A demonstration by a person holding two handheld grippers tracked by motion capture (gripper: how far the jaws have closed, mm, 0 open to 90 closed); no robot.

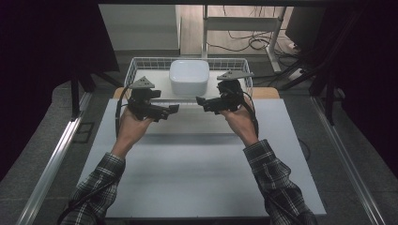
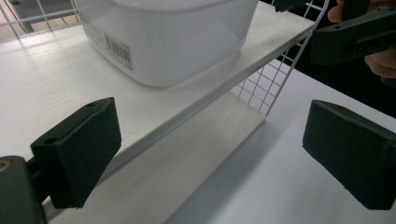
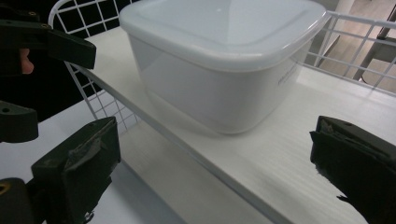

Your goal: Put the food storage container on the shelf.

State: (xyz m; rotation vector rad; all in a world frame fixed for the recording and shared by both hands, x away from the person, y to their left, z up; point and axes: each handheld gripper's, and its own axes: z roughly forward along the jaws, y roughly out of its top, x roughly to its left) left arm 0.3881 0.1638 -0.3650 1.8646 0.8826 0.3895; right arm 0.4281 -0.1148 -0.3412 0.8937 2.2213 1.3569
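I had the white lidded container dead ahead of both tongs, standing upright on a white board inside a white wire basket. Its lid was on and seated flat. From my left tongs the container sat ahead and a little toward the right tongs; from my right tongs it sat ahead and a little toward the left ones. It was near both and touched by neither.

Both tongs were spread wide with nothing between them. In the left gripper view the two black pads stood well apart, framing the near edge of the board and the corner of the basket mesh, with the container's labelled side above them. In the right gripper view the pads were just as far apart, the container rising between them farther off, and the left tongs showed beside the basket wall.

In the high view the two tongs pointed inward at each other, tips near but apart, hovering over the front rim of the basket. My hands came up from plaid sleeves over the bare pale desk behind the tongs. The basket stood at the desk's far edge, beyond the tongs.
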